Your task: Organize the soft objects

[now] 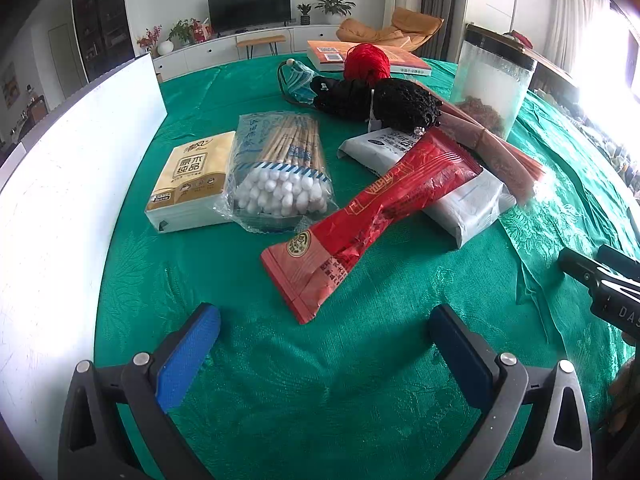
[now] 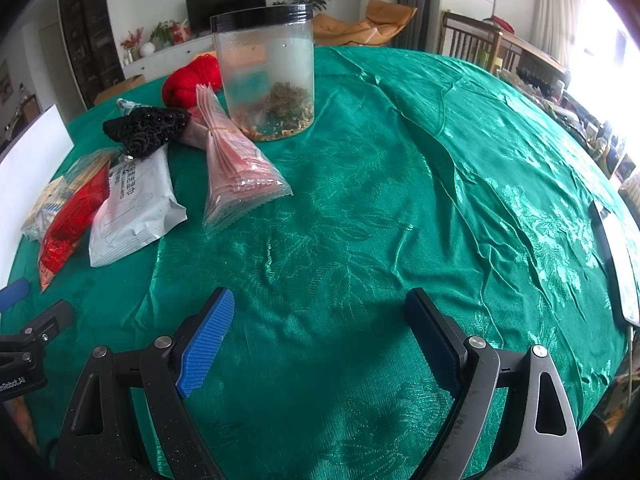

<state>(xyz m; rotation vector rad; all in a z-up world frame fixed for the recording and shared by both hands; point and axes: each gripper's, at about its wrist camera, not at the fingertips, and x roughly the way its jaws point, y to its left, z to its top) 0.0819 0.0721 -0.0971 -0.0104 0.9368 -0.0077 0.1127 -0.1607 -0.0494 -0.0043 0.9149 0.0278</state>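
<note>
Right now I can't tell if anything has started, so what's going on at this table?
Nothing is held yet. A person has two handheld grippers over the green tablecloth, the left gripper and right gripper both with jaws open and empty. The red packet, wipes pack, cotton swabs and tissue pack lie untouched.

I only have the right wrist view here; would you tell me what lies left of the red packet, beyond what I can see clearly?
Observer: In the left wrist view, a bag of cotton swabs lies there, and a tissue pack sits against its far side.
Operator: Thank you. Is anything behind the red yarn?
Observer: Yes, an orange book lies flat behind the red yarn.
Operator: And is the left gripper holding anything?
Observer: No, the left gripper is open, above bare green cloth.
</note>
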